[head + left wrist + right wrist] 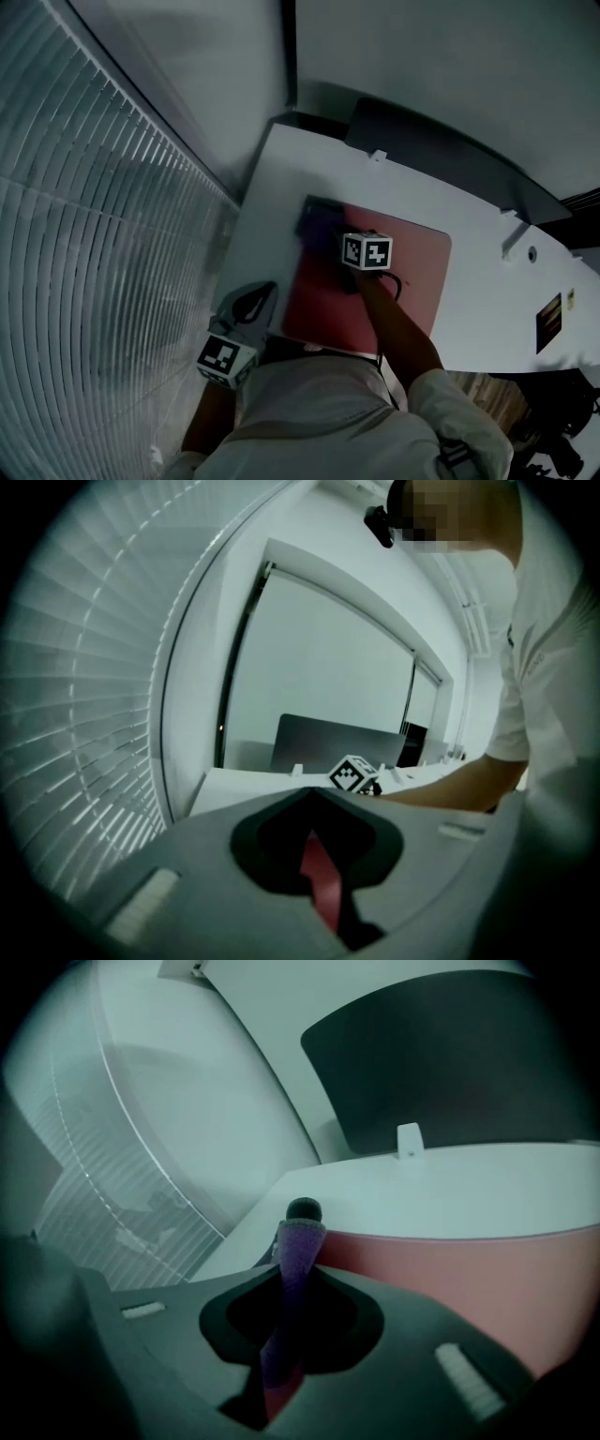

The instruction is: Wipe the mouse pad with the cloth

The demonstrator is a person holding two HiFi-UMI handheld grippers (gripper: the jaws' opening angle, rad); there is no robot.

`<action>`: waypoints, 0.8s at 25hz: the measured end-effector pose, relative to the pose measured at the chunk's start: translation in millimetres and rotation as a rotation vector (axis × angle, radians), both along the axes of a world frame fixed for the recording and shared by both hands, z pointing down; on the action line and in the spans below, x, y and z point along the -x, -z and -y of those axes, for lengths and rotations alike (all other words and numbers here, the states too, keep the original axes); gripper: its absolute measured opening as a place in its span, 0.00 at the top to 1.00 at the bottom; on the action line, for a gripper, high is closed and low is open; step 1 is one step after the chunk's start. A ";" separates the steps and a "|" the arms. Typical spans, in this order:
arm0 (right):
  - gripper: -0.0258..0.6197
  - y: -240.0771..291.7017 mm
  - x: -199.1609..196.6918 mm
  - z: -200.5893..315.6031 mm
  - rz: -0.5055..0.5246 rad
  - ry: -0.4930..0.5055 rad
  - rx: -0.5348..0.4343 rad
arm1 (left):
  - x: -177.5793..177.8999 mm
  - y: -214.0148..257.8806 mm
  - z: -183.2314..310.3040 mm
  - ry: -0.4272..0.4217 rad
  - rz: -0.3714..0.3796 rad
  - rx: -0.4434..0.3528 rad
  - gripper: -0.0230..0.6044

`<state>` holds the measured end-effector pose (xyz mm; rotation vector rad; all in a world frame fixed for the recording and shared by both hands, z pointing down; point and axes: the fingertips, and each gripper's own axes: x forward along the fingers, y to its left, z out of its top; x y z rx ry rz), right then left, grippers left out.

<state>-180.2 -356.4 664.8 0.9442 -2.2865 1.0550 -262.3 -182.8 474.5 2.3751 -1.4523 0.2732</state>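
Observation:
A red mouse pad (394,281) lies on the white table (272,187). A purple cloth (317,223) sits bunched on the pad's far left corner. My right gripper (330,239) is over that corner, shut on the cloth (286,1316), which runs up between the jaws of the right gripper (300,1227); the pad (469,1279) spreads to their right. My left gripper (265,295) is at the pad's near left edge. In the left gripper view a red strip of the pad (323,883) shows between the closed jaws of the left gripper (314,808).
Window blinds (94,234) fill the left side beyond the table's edge. A dark flat panel (441,150) stands along the table's far edge. A black label (550,319) is stuck on the table at the right. A person's torso (319,422) is at the near edge.

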 end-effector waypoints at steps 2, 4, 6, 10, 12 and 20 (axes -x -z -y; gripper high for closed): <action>0.89 -1.6 -23.5 2.8 -0.016 -0.029 0.003 | -13.9 5.5 5.6 -0.007 -0.006 -0.003 0.96; 0.89 -1.0 -48.9 3.5 -0.025 -0.058 0.009 | -30.0 10.9 7.1 -0.016 -0.004 -0.005 0.96; 0.89 -0.9 -76.6 1.8 -0.029 -0.089 0.018 | -47.4 11.9 5.0 -0.030 0.006 -0.009 0.96; 0.89 -6.1 -132.9 3.0 -0.051 -0.135 0.017 | -85.9 7.4 4.2 -0.058 -0.002 -0.011 0.96; 0.89 -7.2 -162.7 3.2 -0.063 -0.157 0.014 | -107.8 7.4 4.8 -0.076 0.008 -0.017 0.96; 0.89 -15.6 -302.4 -7.1 -0.110 -0.295 0.010 | -207.8 16.8 6.2 -0.166 0.031 -0.067 0.96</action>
